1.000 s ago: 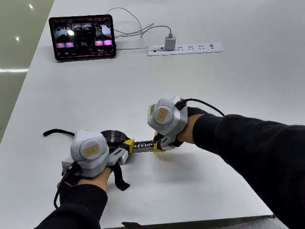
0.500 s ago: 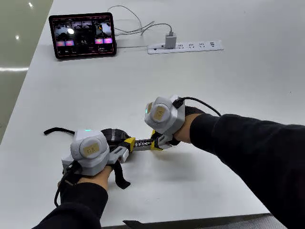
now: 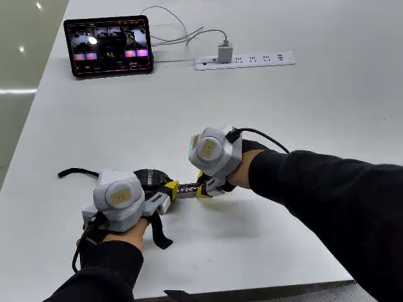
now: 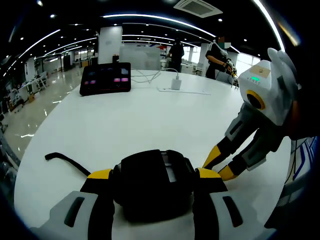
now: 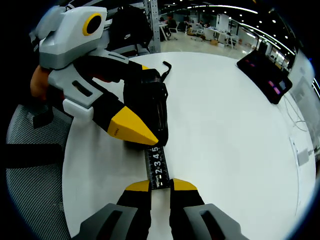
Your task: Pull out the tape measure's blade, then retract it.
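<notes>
The tape measure (image 3: 150, 180) lies on the white desk (image 3: 283, 126), near the edge closest to the person. Its black case sits between the yellow-tipped jaws of the left claw (image 4: 154, 175), which press against its two sides and hold it. A short length of blade (image 5: 156, 167) sticks out of the case and lies flat on the desk, with the numbers 2 to 5 readable in the right gripper view. The right claw (image 5: 160, 186) is drawn narrow, its two yellow tips pinching the free end of the blade. In the head view this claw is just beside the tape measure, on the side where the blade comes out, and it angles down toward the desk.

A black strap (image 3: 75, 172) trails from the tape measure on the side opposite the blade and rests on the desk. Far beyond the tape measure, well apart from it, a tablet (image 3: 108, 45) stands propped with its screen lit. A white power strip (image 3: 245, 61) lies at about the same distance from the tape measure, with a white charger (image 3: 225, 50) plugged into it and cables running off behind.
</notes>
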### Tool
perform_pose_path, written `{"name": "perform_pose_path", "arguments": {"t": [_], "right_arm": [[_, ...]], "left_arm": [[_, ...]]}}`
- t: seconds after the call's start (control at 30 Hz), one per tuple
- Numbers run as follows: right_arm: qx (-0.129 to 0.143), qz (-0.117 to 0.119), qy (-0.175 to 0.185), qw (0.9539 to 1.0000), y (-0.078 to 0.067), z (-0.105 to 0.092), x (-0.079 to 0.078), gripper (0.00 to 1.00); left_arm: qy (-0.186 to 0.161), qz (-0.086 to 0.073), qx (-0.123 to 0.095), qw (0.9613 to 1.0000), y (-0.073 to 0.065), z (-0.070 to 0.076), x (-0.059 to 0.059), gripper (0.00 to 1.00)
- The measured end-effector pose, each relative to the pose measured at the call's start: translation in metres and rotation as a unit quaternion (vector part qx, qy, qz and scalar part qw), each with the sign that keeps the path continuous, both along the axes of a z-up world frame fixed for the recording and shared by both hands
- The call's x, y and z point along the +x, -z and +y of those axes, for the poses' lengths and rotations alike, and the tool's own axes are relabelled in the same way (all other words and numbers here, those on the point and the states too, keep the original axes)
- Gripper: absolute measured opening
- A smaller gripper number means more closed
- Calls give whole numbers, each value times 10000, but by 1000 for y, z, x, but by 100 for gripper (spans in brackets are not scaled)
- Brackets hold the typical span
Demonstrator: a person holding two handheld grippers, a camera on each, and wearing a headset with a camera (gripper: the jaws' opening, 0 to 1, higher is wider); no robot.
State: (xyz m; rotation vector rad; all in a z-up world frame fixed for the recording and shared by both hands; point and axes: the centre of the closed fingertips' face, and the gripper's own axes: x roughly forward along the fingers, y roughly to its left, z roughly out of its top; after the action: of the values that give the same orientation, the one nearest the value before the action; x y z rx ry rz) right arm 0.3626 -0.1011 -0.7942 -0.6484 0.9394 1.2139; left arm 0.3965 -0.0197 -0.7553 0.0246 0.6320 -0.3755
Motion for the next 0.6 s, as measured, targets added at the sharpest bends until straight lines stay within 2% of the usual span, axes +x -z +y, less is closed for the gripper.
{"name": "perform_pose_path", "arguments": {"t": [0.3, 0.4, 0.6], "right_arm": [[35, -2, 9, 10000, 0, 3, 1, 9], [89, 21, 116, 9999, -1, 5, 1, 9], [68, -43, 12, 10000, 0, 7, 1, 9]], "left_arm": [[-4, -22, 8, 10000, 0, 0, 1, 58], [3, -14, -3, 10000, 0, 0, 1, 58], [8, 1, 2, 10000, 1, 0, 1, 58]]}}
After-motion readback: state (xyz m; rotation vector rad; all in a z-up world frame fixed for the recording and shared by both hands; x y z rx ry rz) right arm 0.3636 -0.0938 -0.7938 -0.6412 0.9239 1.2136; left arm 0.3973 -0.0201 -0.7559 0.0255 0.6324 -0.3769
